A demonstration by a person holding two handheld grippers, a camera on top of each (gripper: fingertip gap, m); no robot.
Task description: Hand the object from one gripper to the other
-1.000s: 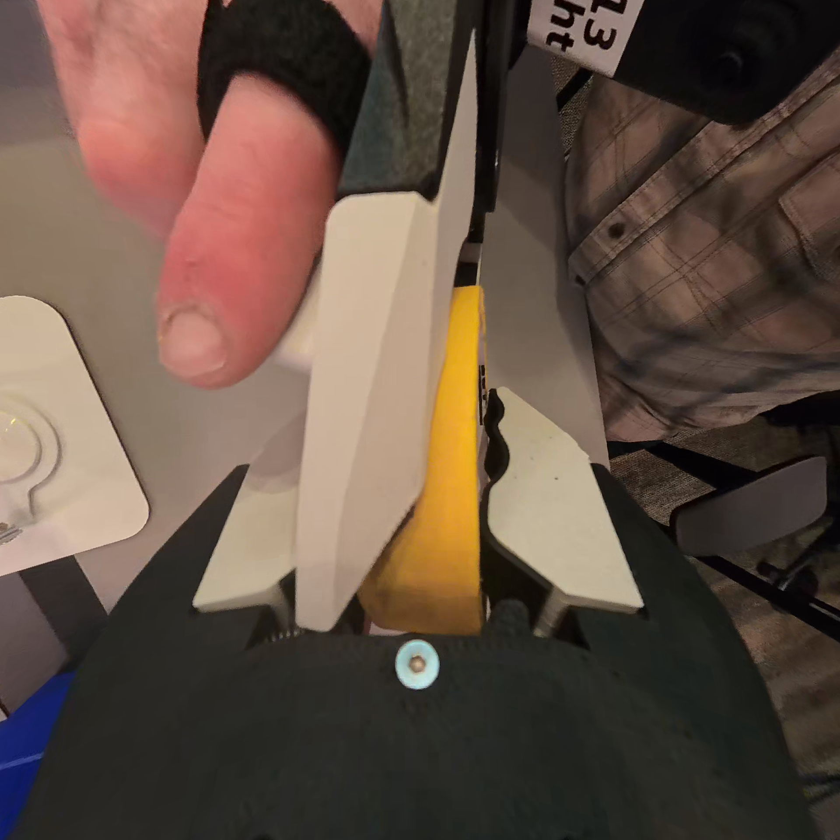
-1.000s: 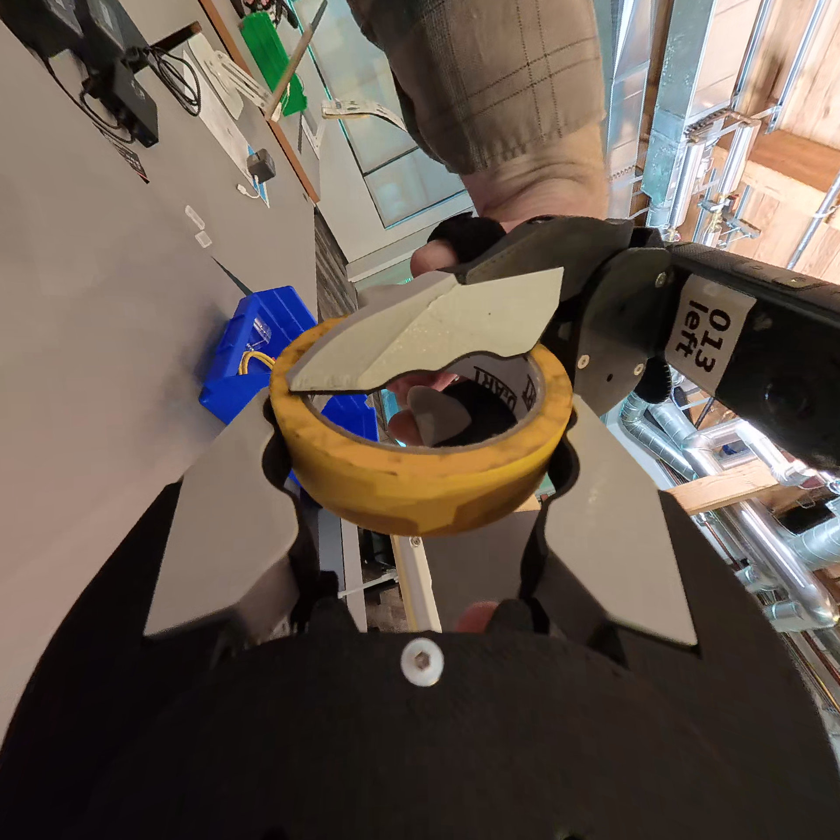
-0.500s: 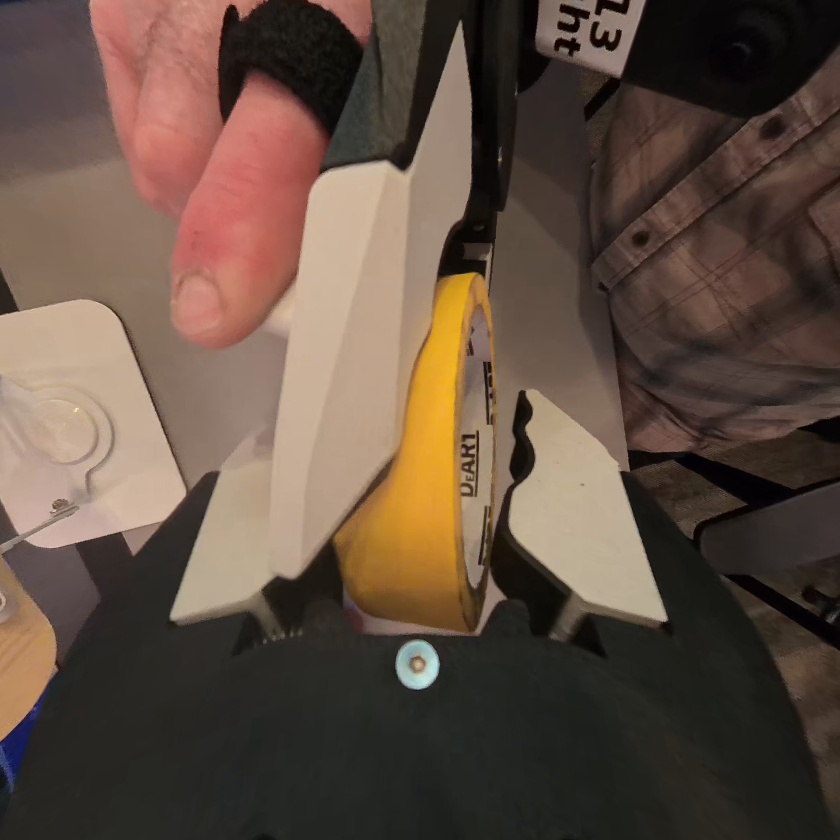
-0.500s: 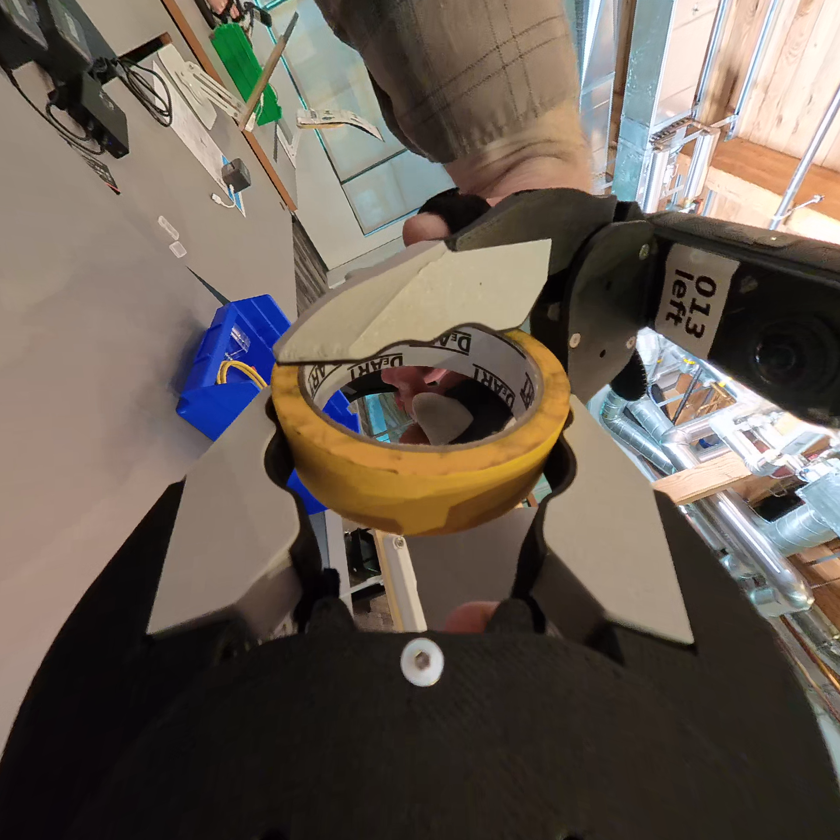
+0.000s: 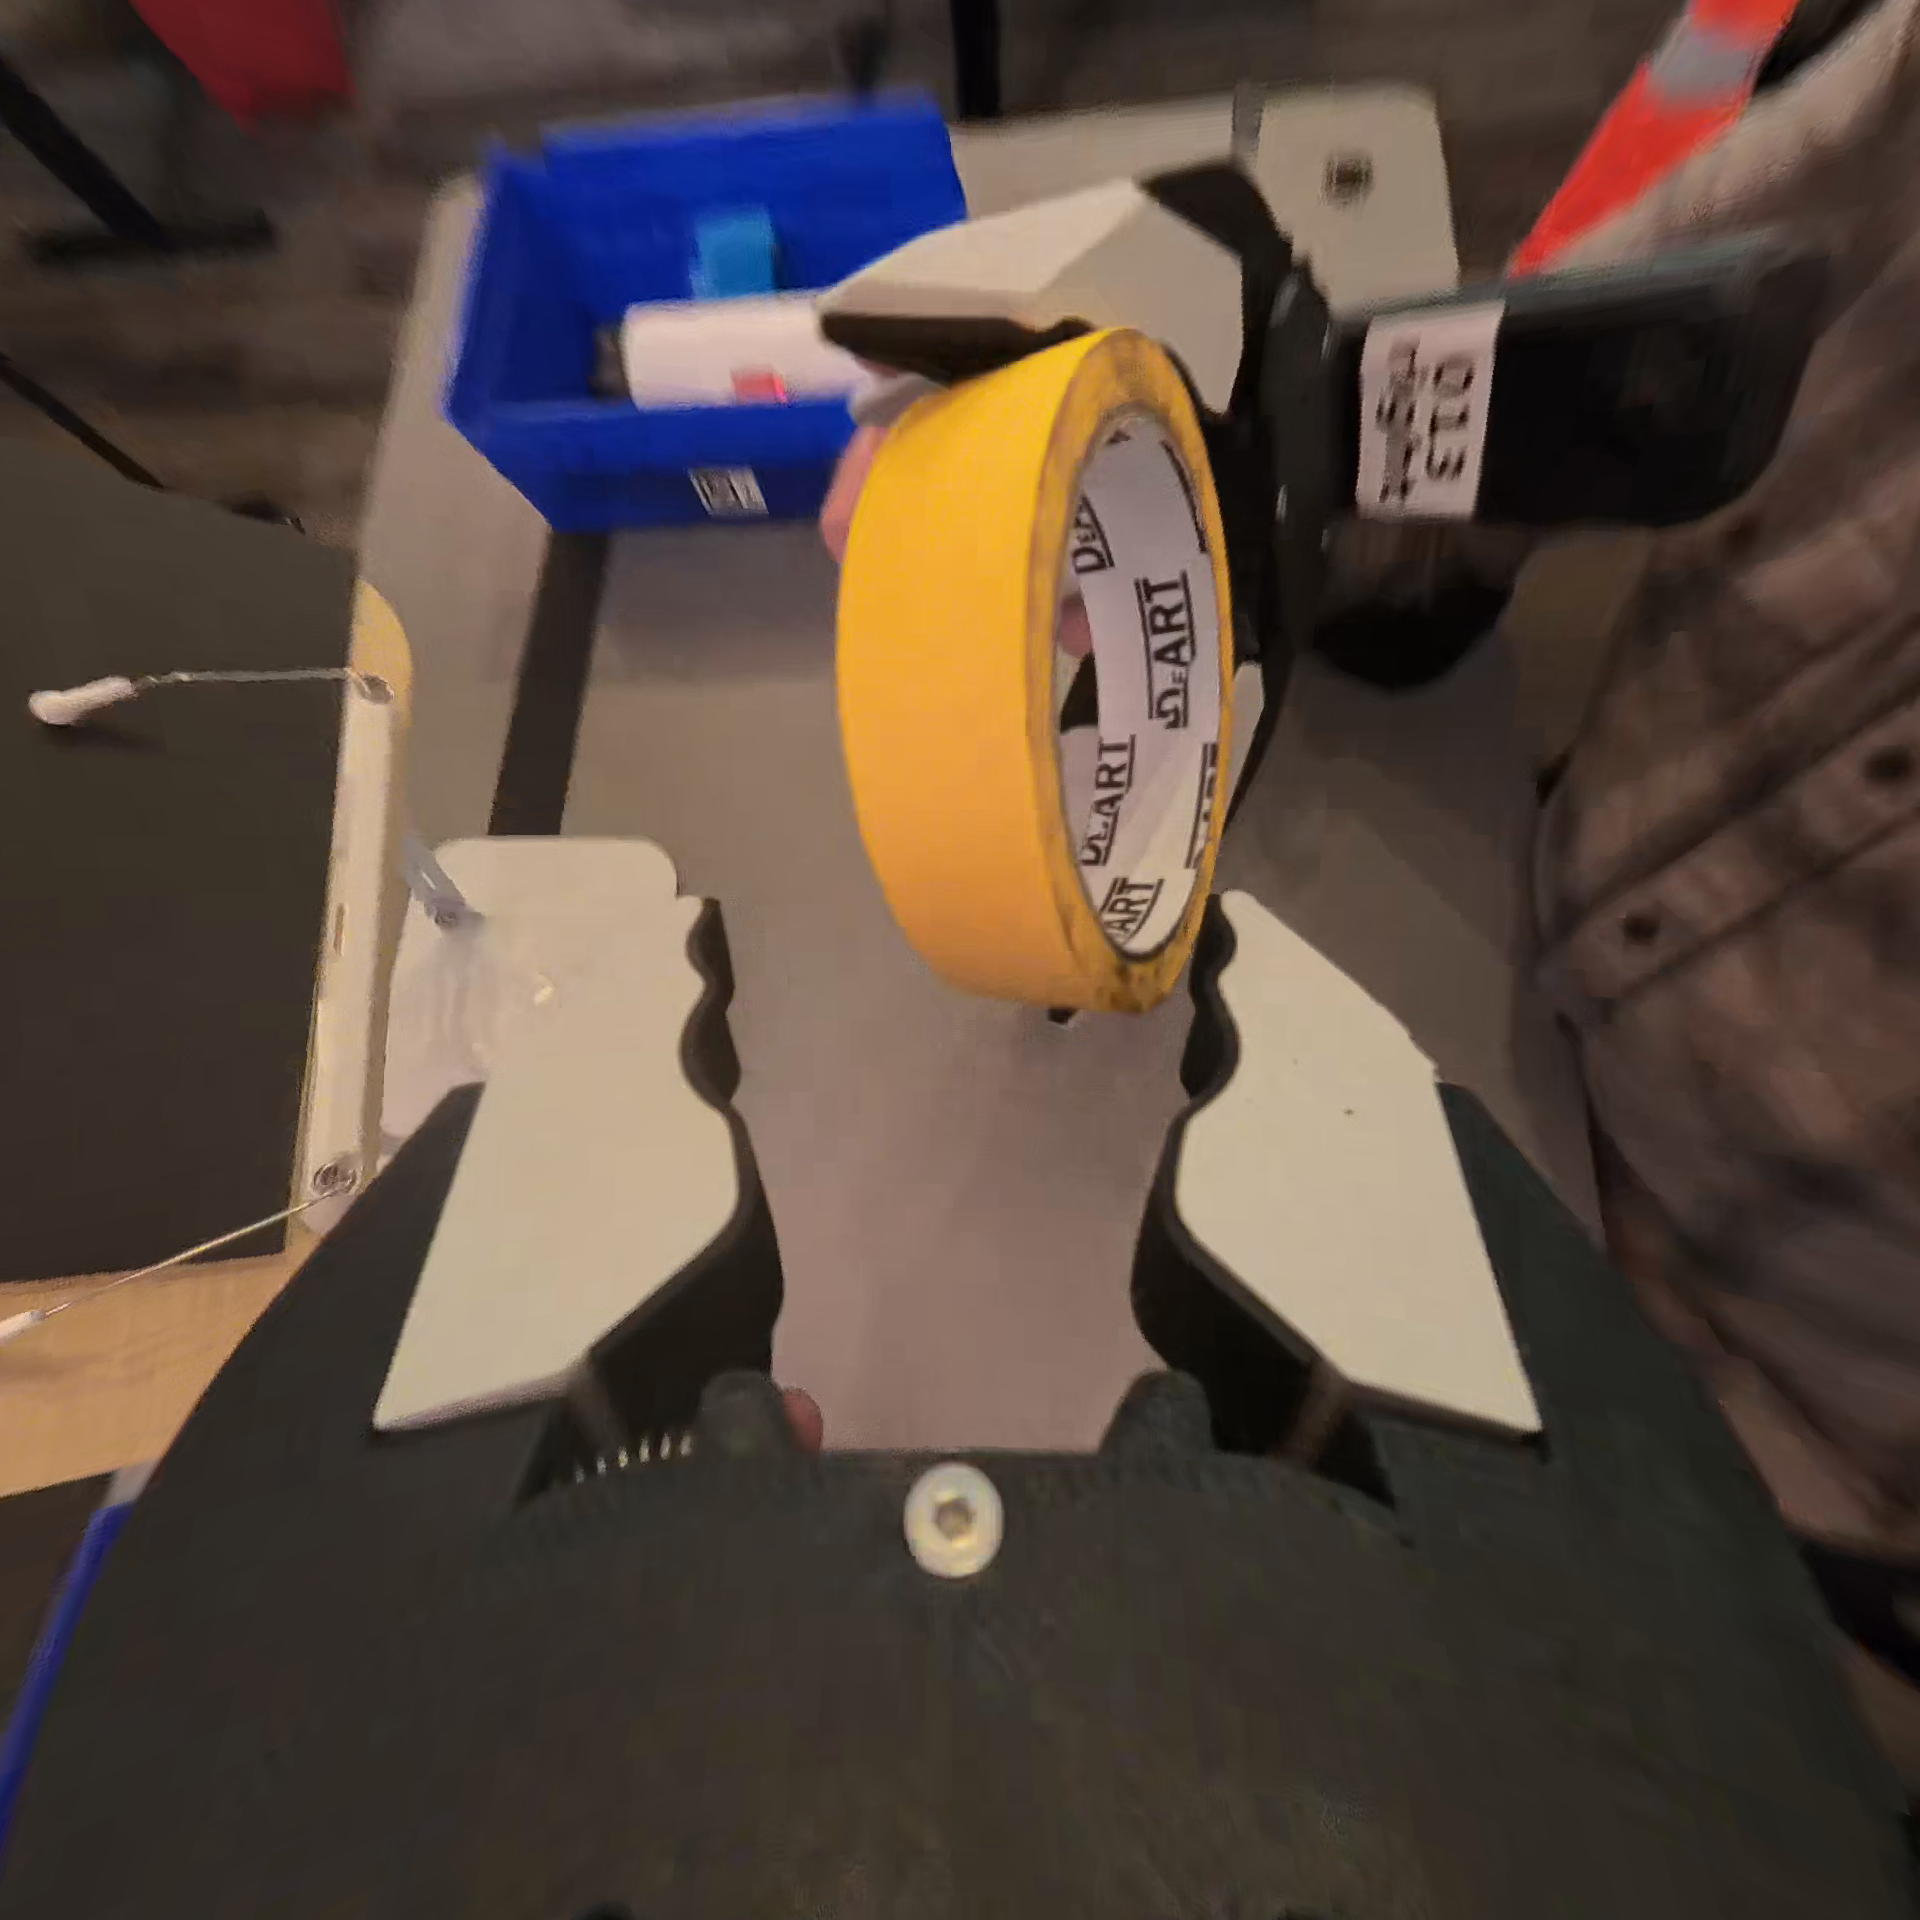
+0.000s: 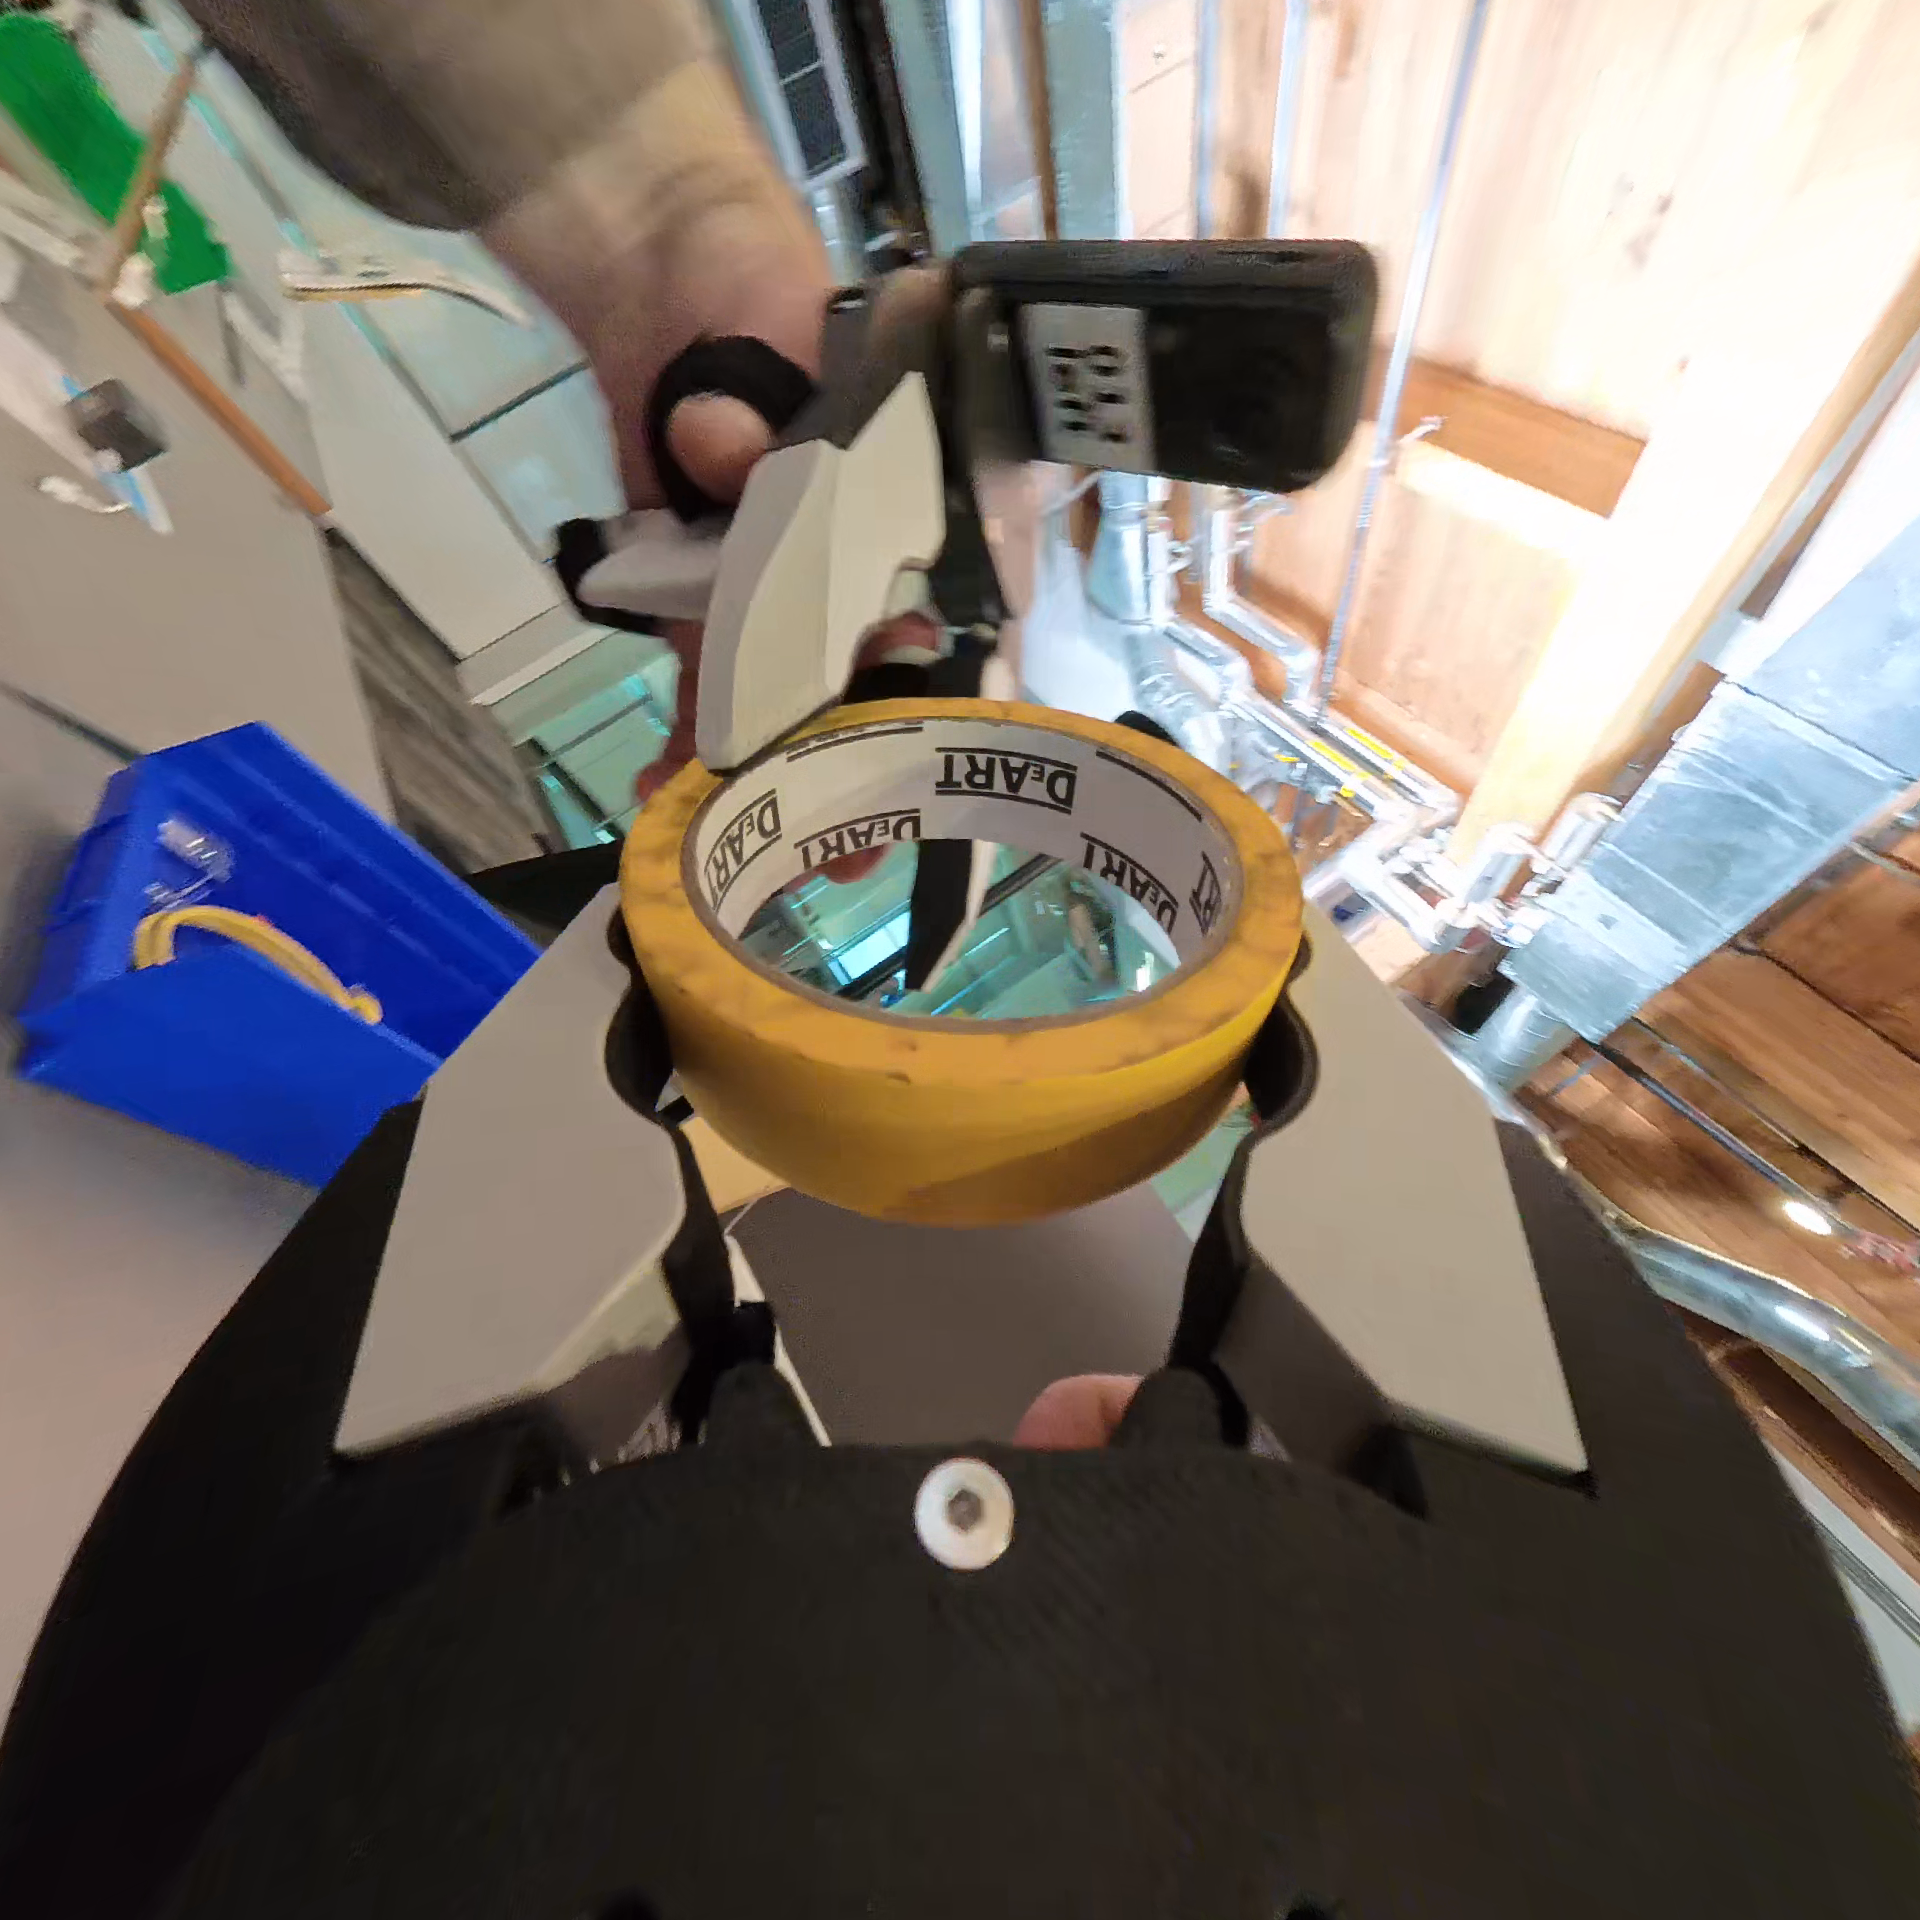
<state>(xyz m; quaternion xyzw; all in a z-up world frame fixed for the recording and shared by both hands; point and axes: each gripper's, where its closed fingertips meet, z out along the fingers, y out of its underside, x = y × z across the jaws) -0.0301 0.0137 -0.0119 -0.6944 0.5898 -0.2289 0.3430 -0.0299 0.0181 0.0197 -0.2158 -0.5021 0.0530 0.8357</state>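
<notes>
Grey tabletop (image 5: 935, 1195), blue plastic bin (image 5: 665, 343) at far edge. Yellow masking-tape roll (image 6: 961, 961) held mid-air, right gripper (image 6: 961, 1023) jaws clamped across outer rim. Left gripper (image 5: 961, 997) jaws spread, empty, just beside roll: handover looks complete.

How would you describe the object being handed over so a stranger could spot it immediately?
Look above the grey table, in front of the blue bin. There the right gripper holds a yellow tape roll, its jaws shut on the outer rim. It is the only yellow ring with a white printed core.
</notes>
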